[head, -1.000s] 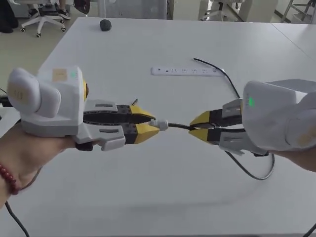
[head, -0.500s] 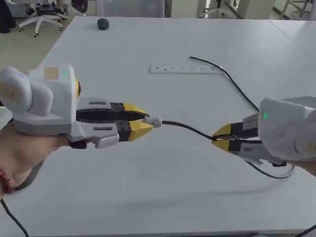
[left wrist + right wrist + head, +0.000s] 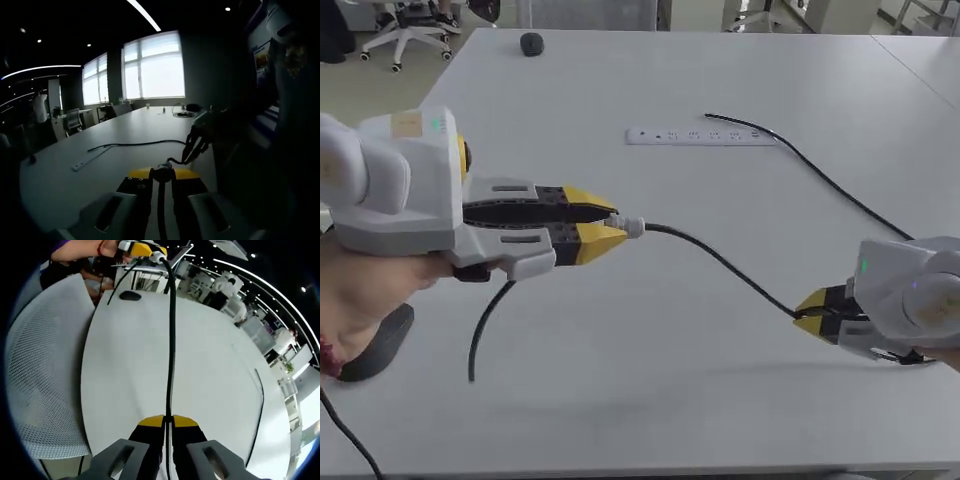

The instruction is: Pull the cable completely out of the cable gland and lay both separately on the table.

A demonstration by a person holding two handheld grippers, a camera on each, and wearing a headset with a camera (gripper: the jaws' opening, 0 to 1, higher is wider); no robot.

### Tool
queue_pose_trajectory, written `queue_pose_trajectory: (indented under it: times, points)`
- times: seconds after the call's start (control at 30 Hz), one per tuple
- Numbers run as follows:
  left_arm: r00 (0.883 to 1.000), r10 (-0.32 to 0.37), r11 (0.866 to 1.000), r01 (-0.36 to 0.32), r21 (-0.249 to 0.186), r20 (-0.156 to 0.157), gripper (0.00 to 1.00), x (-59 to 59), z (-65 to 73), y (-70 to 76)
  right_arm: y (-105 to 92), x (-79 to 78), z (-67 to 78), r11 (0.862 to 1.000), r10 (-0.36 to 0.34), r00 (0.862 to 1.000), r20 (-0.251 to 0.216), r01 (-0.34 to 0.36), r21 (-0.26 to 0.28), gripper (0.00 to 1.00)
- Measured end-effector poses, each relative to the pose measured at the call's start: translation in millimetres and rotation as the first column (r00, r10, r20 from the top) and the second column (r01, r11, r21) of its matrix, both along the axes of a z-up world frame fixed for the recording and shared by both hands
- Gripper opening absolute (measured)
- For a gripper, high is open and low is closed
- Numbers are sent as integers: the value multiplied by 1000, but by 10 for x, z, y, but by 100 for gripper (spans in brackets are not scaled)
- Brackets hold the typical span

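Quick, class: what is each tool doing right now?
Left tool: shut on the cable gland.
Right tool: shut on the cable.

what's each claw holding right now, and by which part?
Left claw: shut on the cable gland, by its rear body; the white front pokes past the tips. Right claw: shut on the black cable, partway along, away from the gland.

The table (image 3: 650, 80) is smooth, matt white. The cable (image 3: 720, 262) has a smooth black sheath with a faint sheen (rubber or plastic, hard to tell). The cable gland (image 3: 628, 227) looks like pale moulded plastic. The left gripper (image 3: 618, 226) and right gripper (image 3: 800, 314) have smooth, slightly glossy white plastic shells and matt yellow jaw tips. The far power strip (image 3: 698, 136) is white plastic.
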State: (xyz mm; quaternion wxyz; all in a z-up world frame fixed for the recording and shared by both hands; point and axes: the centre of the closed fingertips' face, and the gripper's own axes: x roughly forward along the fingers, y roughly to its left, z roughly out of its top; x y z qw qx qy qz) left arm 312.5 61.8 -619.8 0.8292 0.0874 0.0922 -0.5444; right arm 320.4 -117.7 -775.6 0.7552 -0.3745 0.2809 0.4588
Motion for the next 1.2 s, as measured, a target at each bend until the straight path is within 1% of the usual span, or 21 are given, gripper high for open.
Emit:
queue_pose_trajectory:
  times: [0.2,0.23,0.3,0.33,0.4,0.43,0.5,0.57,0.6,0.67,0.73,0.77,0.8,0.87,0.9,0.97,1.03,1.07,1.13,1.17,1.2]
  points:
    - [1000,-2,1000,2,9,-8,15,-3,-54,-25,10,-15,-37,1000,3,1000,-4,-3,-9,0]
    - [1000,-1,1000,1,10,-8,15,-4,-54,-27,11,-2,-22,1000,3,1000,10,-3,-7,0]
    - [1000,2,1000,-2,10,-6,15,-1,-50,-27,25,2,33,1000,-12,1000,10,12,21,0]
    - [1000,2,1000,-2,11,-7,15,-2,-52,-26,46,4,64,999,-13,1000,15,12,35,3]
    - [1000,0,1000,0,17,-6,15,-5,-61,-30,146,18,161,993,-45,999,15,44,105,21]
    - [1000,-1,1000,1,18,-6,15,-5,-64,-33,174,4,189,993,-34,999,13,32,109,26]
    - [1000,-4,1000,4,15,-8,15,-11,-70,-50,271,11,313,991,-26,998,51,19,131,30]
    - [1000,-6,1000,6,18,-10,15,-15,-84,-64,456,-19,491,979,-20,998,62,7,203,37]
    - [1000,-8,1000,9,16,-11,15,-21,-86,-72,559,-43,613,972,-5,997,81,-14,236,38]
    - [1000,-9,1000,9,15,-13,15,-25,-90,-80,704,-76,806,963,18,992,123,-50,265,40]
    - [1000,-10,1000,10,13,-13,15,-29,-90,-85,880,-148,1001,948,46,988,150,-91,306,41]
    - [1000,-10,1000,11,14,-14,15,-30,-91,-85,907,-157,1041,945,48,986,158,-96,312,42]
    - [1000,-10,1000,11,15,-12,15,-31,-92,-84,1000,-205,1155,935,74,981,181,-132,330,44]
    - [1000,-8,1000,9,13,-13,15,-30,-92,-79,1069,-247,1277,930,81,977,196,-145,337,45]
    - [1000,-7,1000,8,12,-14,15,-30,-93,-76,1110,-267,1331,925,95,974,207,-164,344,45]
    - [1000,-7,1000,7,13,-14,15,-32,-96,-72,1159,-280,1429,922,102,966,238,-181,341,49]
    - [1000,-6,1000,6,11,-15,15,-32,-96,-73,1194,-302,1493,919,111,963,245,-193,345,49]
    - [1000,-5,1000,6,10,-15,15,-31,-96,-73,1210,-310,1521,916,117,960,256,-204,347,49]
    - [1000,-3,1000,3,6,-16,15,-26,-96,-73,1229,-316,1549,916,117,959,258,-205,346,52]
    - [1000,-3,1000,3,5,-16,15,-26,-97,-75,1246,-322,1571,912,119,956,269,-213,351,54]
    - [1000,-3,1000,3,5,-16,15,-24,-99,-75,1251,-321,1572,913,120,955,270,-213,348,54]
